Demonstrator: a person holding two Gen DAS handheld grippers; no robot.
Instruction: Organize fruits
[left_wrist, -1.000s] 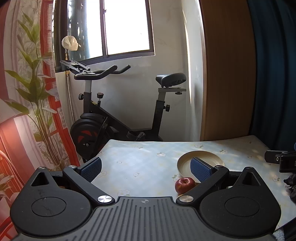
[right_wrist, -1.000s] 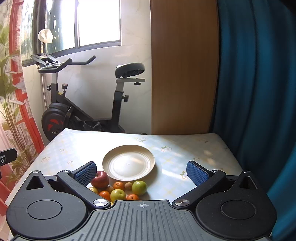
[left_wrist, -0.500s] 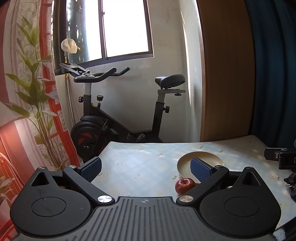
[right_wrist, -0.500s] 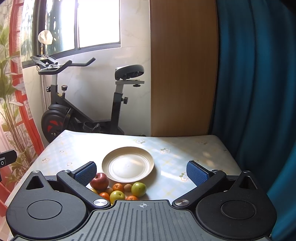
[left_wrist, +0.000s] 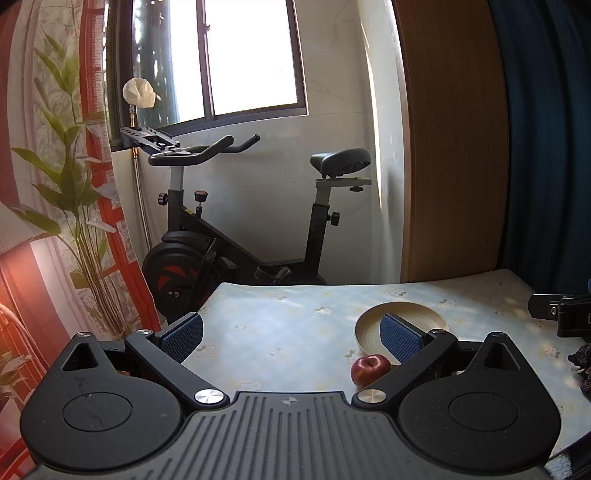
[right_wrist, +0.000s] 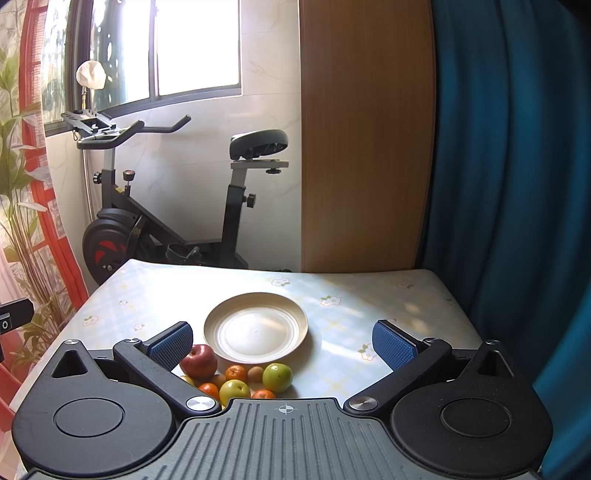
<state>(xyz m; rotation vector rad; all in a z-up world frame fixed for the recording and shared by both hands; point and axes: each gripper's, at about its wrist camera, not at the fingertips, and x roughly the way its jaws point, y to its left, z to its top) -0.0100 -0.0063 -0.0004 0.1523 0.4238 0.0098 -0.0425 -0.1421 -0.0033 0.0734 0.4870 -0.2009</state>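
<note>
A cream plate (right_wrist: 255, 327) sits empty on the floral table (right_wrist: 388, 295). In front of it lies a cluster of fruit: a red apple (right_wrist: 198, 362), two green apples (right_wrist: 277, 376), small oranges (right_wrist: 236, 373) and a brown fruit (right_wrist: 253, 373). My right gripper (right_wrist: 282, 341) is open above and just behind the cluster. In the left wrist view the plate (left_wrist: 369, 325) and red apple (left_wrist: 370, 369) show at the right. My left gripper (left_wrist: 291, 334) is open and empty, left of the apple.
An exercise bike (right_wrist: 177, 206) stands behind the table's far edge. A wooden panel (right_wrist: 365, 147) and blue curtain (right_wrist: 517, 166) are at the right. The other gripper's body (left_wrist: 561, 314) shows at the right edge of the left wrist view.
Both views have shifted slightly; the right gripper has drawn a little closer to the fruit. Both grippers stay open.
</note>
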